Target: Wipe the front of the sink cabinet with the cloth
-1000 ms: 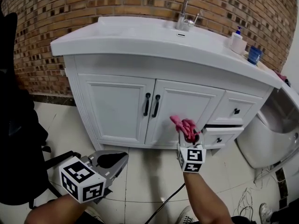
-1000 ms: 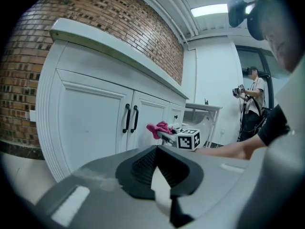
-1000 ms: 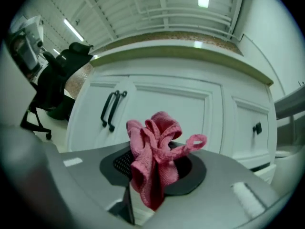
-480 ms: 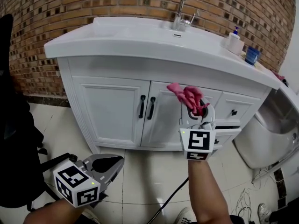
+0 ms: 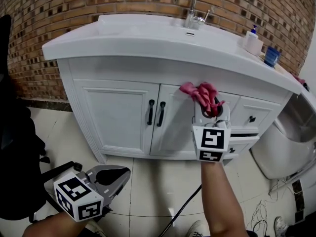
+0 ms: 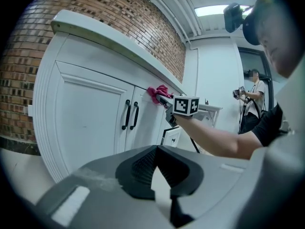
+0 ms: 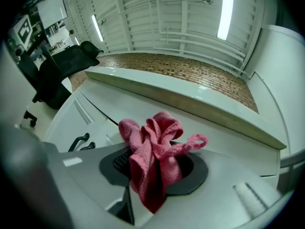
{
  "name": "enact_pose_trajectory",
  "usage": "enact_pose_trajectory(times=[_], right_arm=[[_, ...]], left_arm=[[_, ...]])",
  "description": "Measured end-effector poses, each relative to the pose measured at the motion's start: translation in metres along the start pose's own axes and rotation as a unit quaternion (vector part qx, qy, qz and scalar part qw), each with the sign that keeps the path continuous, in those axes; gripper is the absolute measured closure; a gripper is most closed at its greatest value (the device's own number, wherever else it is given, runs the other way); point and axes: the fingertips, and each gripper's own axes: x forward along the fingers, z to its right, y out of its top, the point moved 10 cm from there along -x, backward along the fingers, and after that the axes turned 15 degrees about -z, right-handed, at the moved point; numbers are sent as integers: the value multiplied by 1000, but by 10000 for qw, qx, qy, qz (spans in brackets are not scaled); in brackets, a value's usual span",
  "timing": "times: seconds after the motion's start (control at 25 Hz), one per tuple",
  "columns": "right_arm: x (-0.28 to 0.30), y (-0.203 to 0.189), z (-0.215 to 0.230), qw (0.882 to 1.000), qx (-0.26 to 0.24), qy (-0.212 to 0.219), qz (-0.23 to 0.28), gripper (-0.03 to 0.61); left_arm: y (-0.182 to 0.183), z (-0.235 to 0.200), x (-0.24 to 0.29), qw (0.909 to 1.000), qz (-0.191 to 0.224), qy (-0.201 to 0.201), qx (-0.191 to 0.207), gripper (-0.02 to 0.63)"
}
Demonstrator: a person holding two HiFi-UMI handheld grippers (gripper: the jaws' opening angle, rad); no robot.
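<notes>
One-second rise to upper front of sink cabinet [image 5: 123, 113], cloth [image 5: 201, 93] clenched in right gripper [image 5: 212, 110]; poised for wiping; left gripper [image 5: 120, 175] closed, empty.

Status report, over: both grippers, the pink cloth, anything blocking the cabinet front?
Right gripper shut on crumpled pink cloth. Left gripper shut, empty, held low. Cloth near top of white sink cabinet front, contact unclear. Nothing in the way.
</notes>
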Motion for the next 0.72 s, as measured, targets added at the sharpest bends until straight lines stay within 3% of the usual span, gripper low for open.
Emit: enact_pose_trajectory(times=[0.72], right_arm=[[1, -25, -19, 9998, 71, -170, 11, 431]], left_arm=[[0, 0, 2, 9999, -25, -95, -49, 609]])
